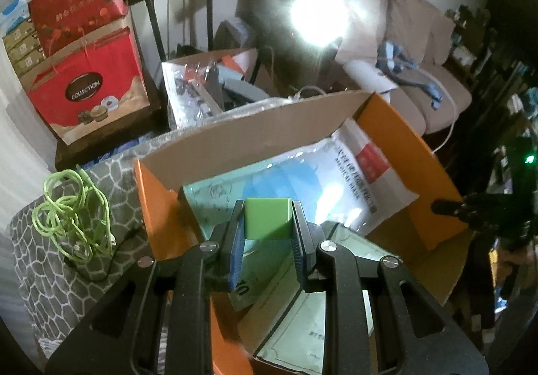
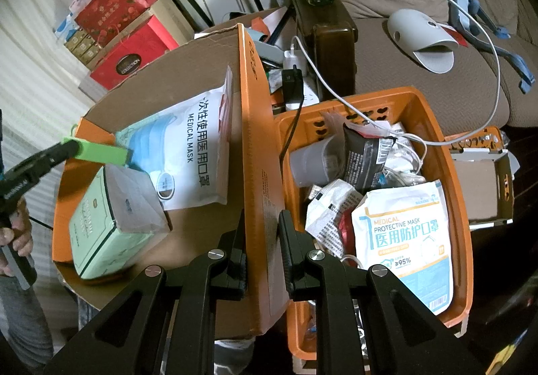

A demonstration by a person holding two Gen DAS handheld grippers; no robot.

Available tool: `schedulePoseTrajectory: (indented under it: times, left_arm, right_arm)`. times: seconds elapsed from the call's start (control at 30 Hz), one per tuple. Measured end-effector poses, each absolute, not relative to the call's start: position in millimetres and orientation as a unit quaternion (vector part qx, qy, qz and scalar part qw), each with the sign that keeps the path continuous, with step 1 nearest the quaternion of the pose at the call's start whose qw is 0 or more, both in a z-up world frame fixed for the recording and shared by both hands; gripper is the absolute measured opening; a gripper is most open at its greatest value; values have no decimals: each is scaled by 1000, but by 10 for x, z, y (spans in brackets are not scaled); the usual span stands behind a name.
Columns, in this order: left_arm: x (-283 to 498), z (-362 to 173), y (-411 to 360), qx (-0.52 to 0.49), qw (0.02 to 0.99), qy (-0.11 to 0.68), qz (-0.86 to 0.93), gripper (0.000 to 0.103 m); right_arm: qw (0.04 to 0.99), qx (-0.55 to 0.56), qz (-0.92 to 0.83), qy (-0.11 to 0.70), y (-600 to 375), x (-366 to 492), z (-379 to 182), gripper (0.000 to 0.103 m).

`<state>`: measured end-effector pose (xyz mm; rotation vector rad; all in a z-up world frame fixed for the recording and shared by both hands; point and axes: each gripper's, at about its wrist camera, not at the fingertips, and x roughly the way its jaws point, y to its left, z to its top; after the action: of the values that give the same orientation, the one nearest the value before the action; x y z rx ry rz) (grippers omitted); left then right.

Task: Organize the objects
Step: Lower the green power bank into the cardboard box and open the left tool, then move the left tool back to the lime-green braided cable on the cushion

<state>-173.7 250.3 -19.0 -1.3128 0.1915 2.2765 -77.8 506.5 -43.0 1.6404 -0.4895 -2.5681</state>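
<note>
My left gripper [image 1: 268, 223] clamps the green block [image 1: 267, 217] directly above the orange box [image 1: 403, 146], while my right gripper [image 2: 260, 257] pinches that box's side wall [image 2: 259, 153].

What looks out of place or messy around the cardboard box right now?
The orange basket beside the cardboard box is a crumpled jumble of mask packets, with a white cable trailing into it from the sofa.
</note>
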Motion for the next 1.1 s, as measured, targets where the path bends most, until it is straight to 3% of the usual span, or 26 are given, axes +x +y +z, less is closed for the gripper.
schedulePoseTrajectory:
  times: [0.4, 0.53, 0.73, 0.9, 0.97, 1.1]
  left_arm:
    - [-1724, -255, 2515, -484, 250, 85, 834, 23]
    - [-1703, -207, 2491, -479, 253, 84, 836, 36]
    - [-1685, -119, 2453, -472, 254, 87, 840, 38]
    - [-1682, -21, 2339, -462, 244, 84, 848, 51]
    - [-1687, 24, 2266, -456, 237, 78, 854, 64]
    - [-1688, 86, 2148, -447, 222, 75, 863, 70]
  right_arm:
    - [28, 531, -832, -158, 5074, -773, -435, 16]
    - [28, 531, -832, -158, 5074, -774, -433, 16]
    - [29, 531, -832, -158, 5080, -775, -432, 16]
    - [29, 531, -832, -159, 5072, -783, -435, 16]
    - [28, 531, -832, -158, 5082, -774, -435, 16]
    - [29, 531, -832, -159, 5077, -781, -438, 16]
